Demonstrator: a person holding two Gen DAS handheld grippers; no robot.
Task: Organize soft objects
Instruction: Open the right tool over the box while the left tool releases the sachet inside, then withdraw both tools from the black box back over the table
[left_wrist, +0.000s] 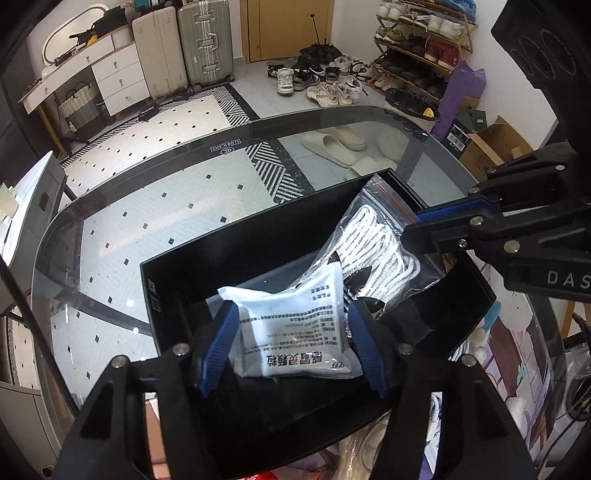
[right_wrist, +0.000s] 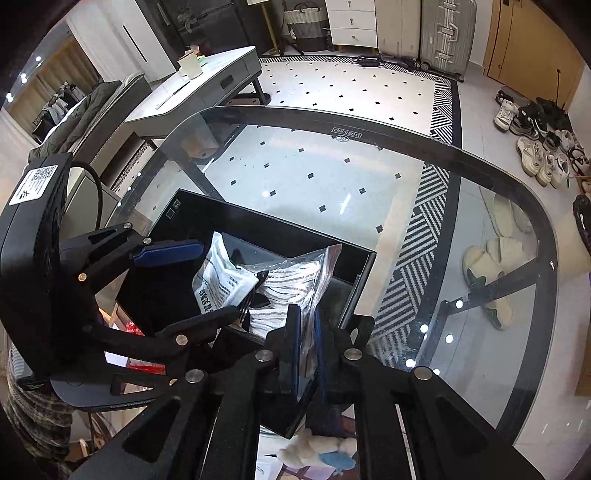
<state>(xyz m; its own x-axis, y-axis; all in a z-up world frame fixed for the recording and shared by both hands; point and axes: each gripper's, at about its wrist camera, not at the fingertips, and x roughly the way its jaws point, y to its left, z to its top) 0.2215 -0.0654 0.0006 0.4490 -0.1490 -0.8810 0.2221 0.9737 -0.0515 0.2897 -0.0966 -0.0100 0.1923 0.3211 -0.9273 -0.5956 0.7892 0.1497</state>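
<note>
A glass desk (left_wrist: 155, 206) carried a black box (left_wrist: 184, 273) where the soft packets were being gathered. The left gripper (left_wrist: 291, 343), angled steeply down, had its jaws released around a white sachet (left_wrist: 295, 325) inside; the right gripper (right_wrist: 304, 350) clenched a clear bag of white cord (right_wrist: 291, 284), lowering it in.

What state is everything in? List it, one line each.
left gripper: open, fingers either side of the white packet
right gripper: shut on the zip bag
white packet: lying in the black box
zip bag: tilted up inside the box, edge pinched
black box: open-topped, on the glass table
</note>
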